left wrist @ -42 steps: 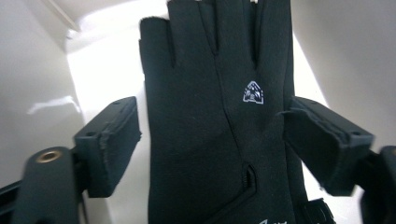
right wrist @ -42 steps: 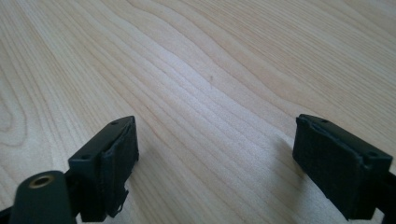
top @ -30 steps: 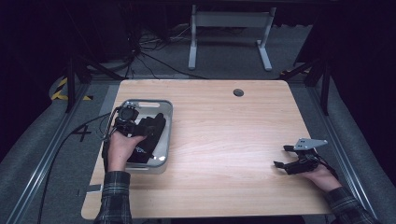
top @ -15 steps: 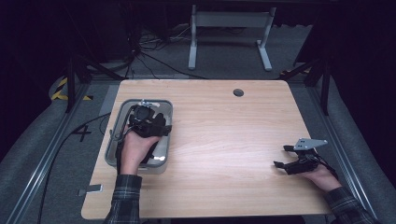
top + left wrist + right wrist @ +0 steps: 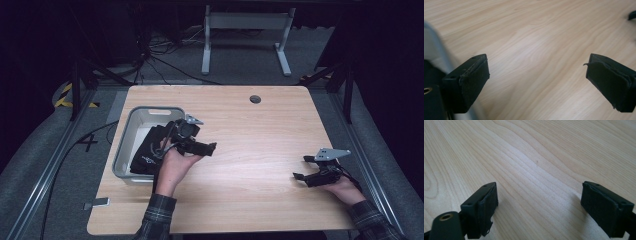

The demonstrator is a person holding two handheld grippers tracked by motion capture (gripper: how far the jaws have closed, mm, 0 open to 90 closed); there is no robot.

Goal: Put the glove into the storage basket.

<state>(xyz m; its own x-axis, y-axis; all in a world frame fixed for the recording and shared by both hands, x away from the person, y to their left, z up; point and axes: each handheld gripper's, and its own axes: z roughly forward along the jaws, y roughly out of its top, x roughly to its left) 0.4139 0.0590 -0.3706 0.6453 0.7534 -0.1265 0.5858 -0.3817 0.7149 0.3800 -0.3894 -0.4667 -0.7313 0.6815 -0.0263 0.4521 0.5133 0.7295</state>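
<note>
High view, left side: the left gripper [image 5: 207, 148] is held just past the right rim of the grey bin [image 5: 131, 122], over bare wood, jaws pointing toward the table's middle. Left gripper view confirms the jaws [image 5: 537, 80] stand wide apart with nothing between them, only wood grain beneath; they have just been opening a little further. The bin's pale rim shows blurred at the left edge of that view. The left hand [image 5: 176, 167] grips the tool body from below, with a plaid sleeve [image 5: 159, 214] behind it.

Inside the bin lies a black cloth item [image 5: 149, 152] with small white print, filling most of the bottom and lying clear of the jaws. Its exact kind cannot be told.

The right gripper [image 5: 302, 168] rests low near the table's right edge, well apart from the bin, held by the right hand [image 5: 342, 186]. Right gripper view shows its jaws [image 5: 539, 207] spread wide and empty over plain wood.

The wooden table [image 5: 260, 130] carries a small round cable port [image 5: 255, 99] near its far edge.
</note>
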